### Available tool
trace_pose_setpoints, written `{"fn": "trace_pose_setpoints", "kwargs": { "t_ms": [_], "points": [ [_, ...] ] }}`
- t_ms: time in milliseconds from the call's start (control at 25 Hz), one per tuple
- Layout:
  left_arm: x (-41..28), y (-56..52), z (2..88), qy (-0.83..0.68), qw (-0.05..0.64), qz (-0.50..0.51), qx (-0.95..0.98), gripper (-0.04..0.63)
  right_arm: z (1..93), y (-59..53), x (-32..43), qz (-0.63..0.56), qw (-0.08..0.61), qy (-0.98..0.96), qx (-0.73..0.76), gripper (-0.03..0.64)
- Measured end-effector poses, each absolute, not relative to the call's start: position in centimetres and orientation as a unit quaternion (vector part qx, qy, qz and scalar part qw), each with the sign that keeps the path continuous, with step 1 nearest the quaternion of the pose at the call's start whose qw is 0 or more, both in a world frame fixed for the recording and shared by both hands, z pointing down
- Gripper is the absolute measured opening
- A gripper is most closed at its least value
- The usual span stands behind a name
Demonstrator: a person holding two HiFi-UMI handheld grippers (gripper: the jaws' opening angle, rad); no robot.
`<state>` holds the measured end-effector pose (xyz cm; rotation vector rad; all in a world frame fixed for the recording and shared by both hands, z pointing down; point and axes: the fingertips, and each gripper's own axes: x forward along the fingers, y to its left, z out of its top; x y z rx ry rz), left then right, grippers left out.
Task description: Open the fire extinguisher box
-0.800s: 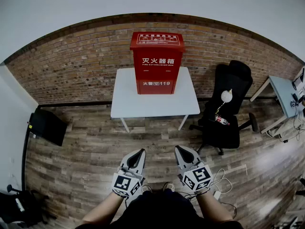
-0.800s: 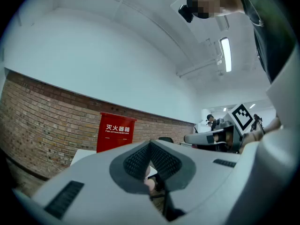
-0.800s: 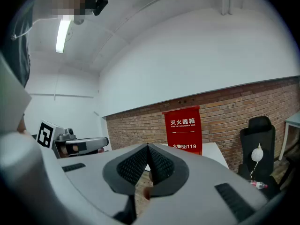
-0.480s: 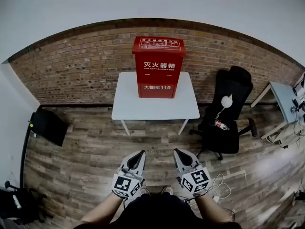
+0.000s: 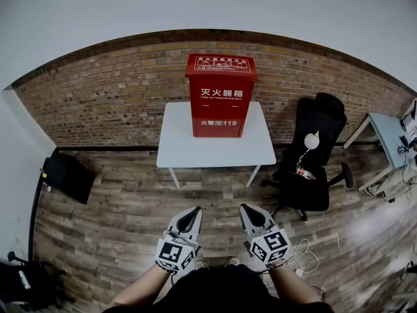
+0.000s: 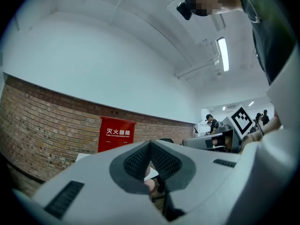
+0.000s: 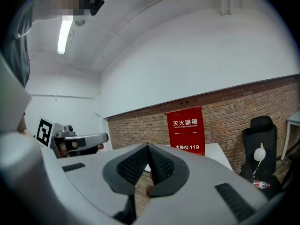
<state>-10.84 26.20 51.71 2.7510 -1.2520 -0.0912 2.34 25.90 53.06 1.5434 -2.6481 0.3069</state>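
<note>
- A flat black case (image 5: 64,175) is lying on the wooden floor (image 5: 130,220) at the far left, near the brick wall (image 5: 98,96).
- The left gripper (image 5: 195,210) is hovering over the floor, well short of the table (image 5: 215,150). Its jaws are clenched together with nothing between them.
- The red fire extinguisher box (image 5: 220,96) is standing upright at the middle of the table's back edge, against the brick wall. Its printed front is facing the person.
- The right gripper (image 5: 244,208) is hanging just beside the left one, also pointing toward the table. Its jaws are pressing tip to tip on nothing.
- A black office chair (image 5: 313,168) is standing off the table's right edge.
- A pale desk (image 5: 391,132) is showing at the far right.
</note>
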Motion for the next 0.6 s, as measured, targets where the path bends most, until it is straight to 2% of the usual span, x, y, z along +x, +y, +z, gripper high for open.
{"fn": "trace_pose_setpoints", "kwargs": {
  "t_ms": [600],
  "points": [
    [-12.6, 21.7, 52.8, -0.393, 0.059, -0.032, 0.917, 0.049, 54.3, 22.3, 1.2, 0.115, 0.019, -0.847, 0.518, 0.017]
  ]
}}
